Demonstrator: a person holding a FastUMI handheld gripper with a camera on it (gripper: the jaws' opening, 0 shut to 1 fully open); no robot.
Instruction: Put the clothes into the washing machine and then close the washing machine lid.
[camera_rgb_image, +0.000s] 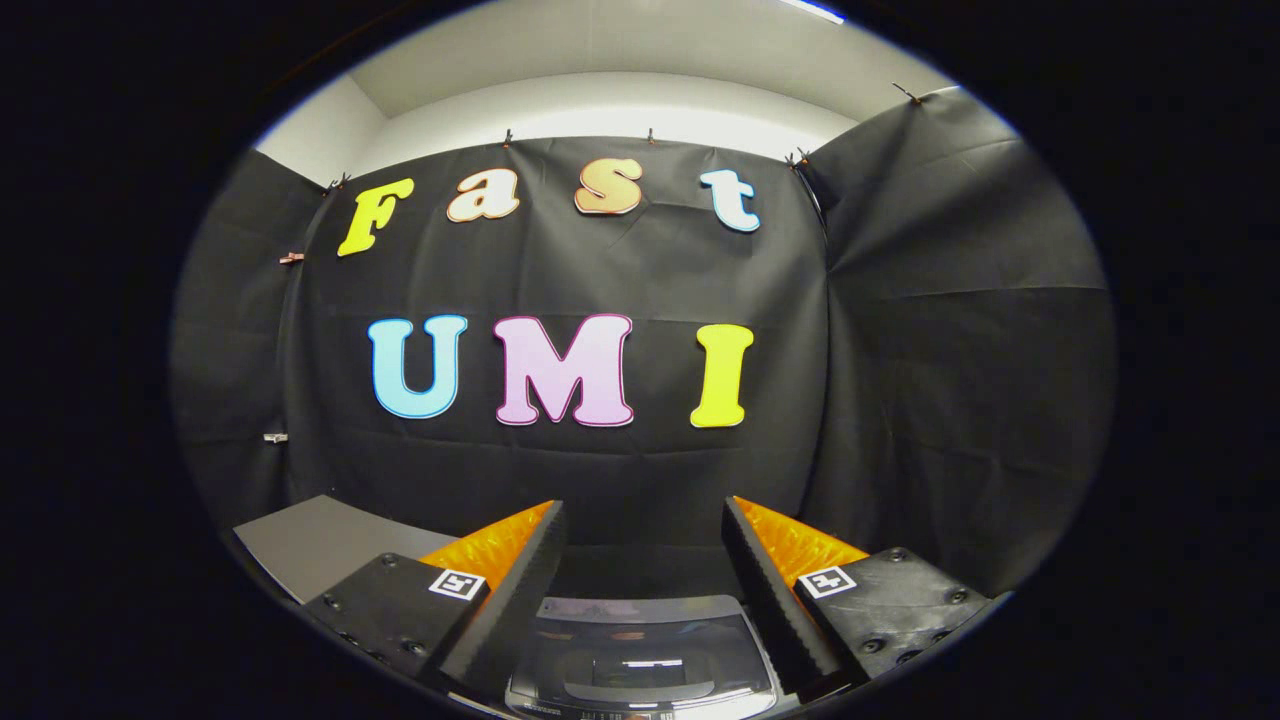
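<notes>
Cloth wall (900, 350) rises beyond everything. Grey table (310, 545) lies at its foot, left of the fingers. Washer (640, 655) sits below and between the fingers, its glossy lid down. Gripper (642, 525) hangs above it, fingers spread apart, holding nothing.

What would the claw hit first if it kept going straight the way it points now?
Probably the booth's black cloth wall. The open claw holds nothing, and the washing machine sits low between its fingers, seemingly below that line; depth is hard to judge.
</notes>
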